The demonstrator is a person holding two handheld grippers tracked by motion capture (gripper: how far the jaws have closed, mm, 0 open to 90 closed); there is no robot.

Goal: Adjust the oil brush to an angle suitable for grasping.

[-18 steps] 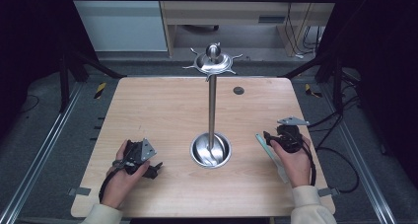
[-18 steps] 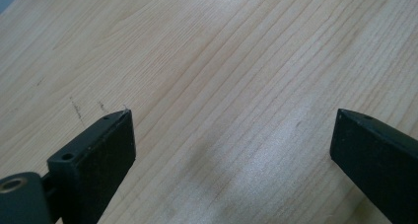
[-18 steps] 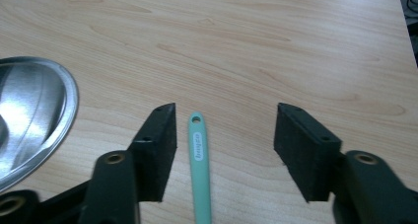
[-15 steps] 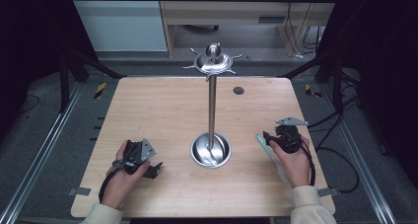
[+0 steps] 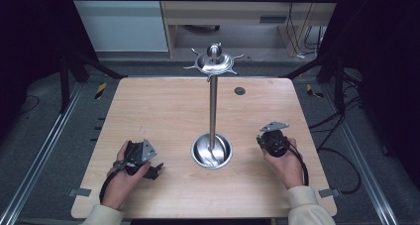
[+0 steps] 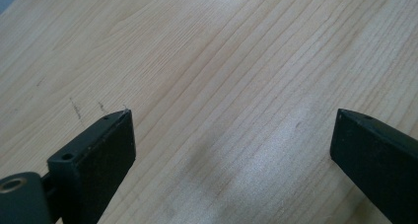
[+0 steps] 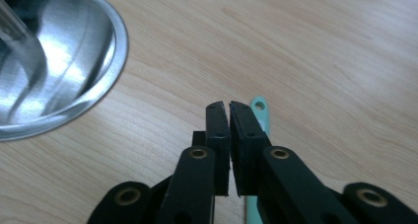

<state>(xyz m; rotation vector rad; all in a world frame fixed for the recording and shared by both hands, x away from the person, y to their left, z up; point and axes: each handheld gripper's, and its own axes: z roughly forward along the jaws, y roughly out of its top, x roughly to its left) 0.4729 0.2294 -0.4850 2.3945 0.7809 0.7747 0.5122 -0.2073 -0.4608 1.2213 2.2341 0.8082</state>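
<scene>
A tall steel stand rises from a round dished base (image 5: 212, 153) at the table's middle front, its pole ending in a hooked top (image 5: 214, 62). My left gripper (image 5: 156, 169) rests low over the wood at the front left. Its jaws stand wide open (image 6: 231, 130) with only bare table between them. My right gripper (image 5: 261, 139) sits just right of the stand's base (image 7: 54, 61). It is shut (image 7: 228, 108) with nothing between its pads. A slim teal handle (image 7: 265, 120) with a hole at its end lies on the table under the right gripper's jaws.
The wooden table (image 5: 163, 111) has a small dark round spot (image 5: 239, 90) at the back right. Metal frame rails run along both sides, and cables trail on the floor at the right. Bare wood stretches behind both hands.
The right hand has shifted a little left toward the stand's base, so its gripper now covers the teal handle that lay beside it. The left hand has not moved.
</scene>
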